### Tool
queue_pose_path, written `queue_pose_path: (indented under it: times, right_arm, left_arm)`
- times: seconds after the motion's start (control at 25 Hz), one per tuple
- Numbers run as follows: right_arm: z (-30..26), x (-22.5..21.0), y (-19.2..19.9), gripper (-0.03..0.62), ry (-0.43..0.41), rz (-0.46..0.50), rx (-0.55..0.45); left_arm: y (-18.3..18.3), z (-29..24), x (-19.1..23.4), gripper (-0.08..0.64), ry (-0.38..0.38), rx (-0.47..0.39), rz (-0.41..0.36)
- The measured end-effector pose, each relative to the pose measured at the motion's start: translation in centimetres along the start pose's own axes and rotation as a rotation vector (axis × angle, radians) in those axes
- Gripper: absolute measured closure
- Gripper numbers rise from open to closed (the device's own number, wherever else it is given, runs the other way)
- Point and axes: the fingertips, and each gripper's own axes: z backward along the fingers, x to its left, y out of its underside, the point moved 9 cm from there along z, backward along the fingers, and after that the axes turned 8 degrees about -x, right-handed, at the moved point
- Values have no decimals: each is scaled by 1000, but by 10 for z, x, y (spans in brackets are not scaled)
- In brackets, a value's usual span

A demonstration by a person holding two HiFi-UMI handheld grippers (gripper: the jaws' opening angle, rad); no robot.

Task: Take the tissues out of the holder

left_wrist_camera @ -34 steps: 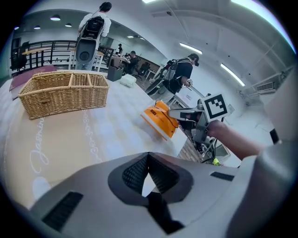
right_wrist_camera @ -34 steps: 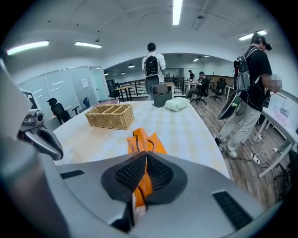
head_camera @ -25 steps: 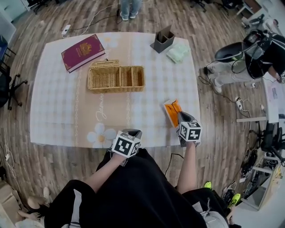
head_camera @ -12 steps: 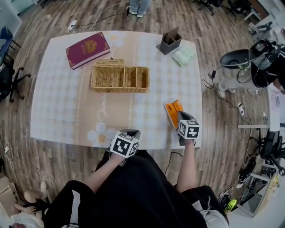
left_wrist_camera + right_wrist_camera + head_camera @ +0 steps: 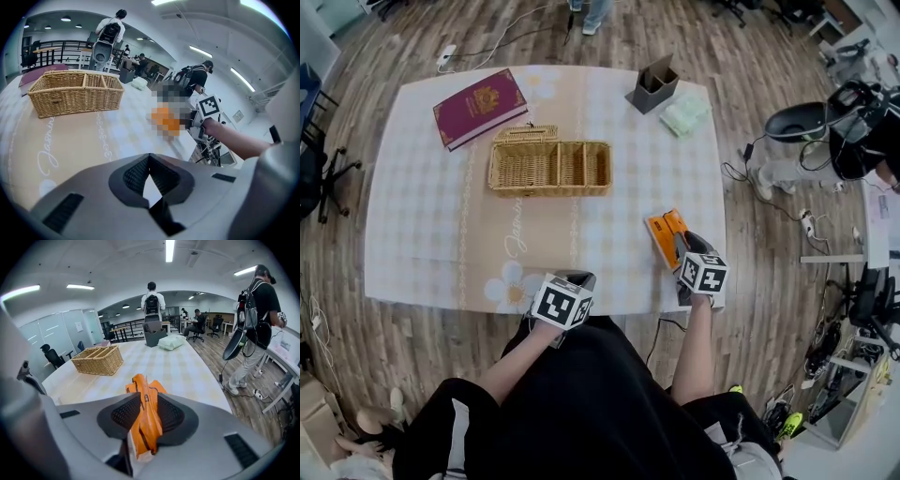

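An orange tissue pack [image 5: 664, 230] lies near the table's front right edge, its near end standing crumpled between the pads of my right gripper [image 5: 680, 246]. In the right gripper view the pack [image 5: 144, 418] sits between jaws that have just been opening, and the gripper [image 5: 149, 401] no longer squeezes it. My left gripper [image 5: 577, 278] hovers at the front edge, shut [image 5: 149, 157] on nothing. A dark grey holder [image 5: 653, 86] stands at the far right of the table, with a pale green tissue pack [image 5: 684, 112] beside it.
A wicker basket [image 5: 548, 167] with compartments sits mid-table, and a maroon book [image 5: 480, 108] lies at the far left. Beyond the table's right edge are a person [image 5: 257, 310], cables and office chairs. Another person [image 5: 152, 303] stands past the far edge.
Both hands stay where they were. The right gripper has rolled slightly over the orange pack, which lies in the same spot.
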Motion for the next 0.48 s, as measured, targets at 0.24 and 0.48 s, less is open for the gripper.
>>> queue_pose_path:
  times: [0.24, 0.48]
  right_arm:
    - [22, 6, -8, 486, 54, 4, -62]
    - [53, 22, -12, 489, 74, -1, -129]
  left_arm:
    - [-2, -3, -1, 560, 33, 18, -37]
    - [-5, -5, -5, 560, 79, 37, -76]
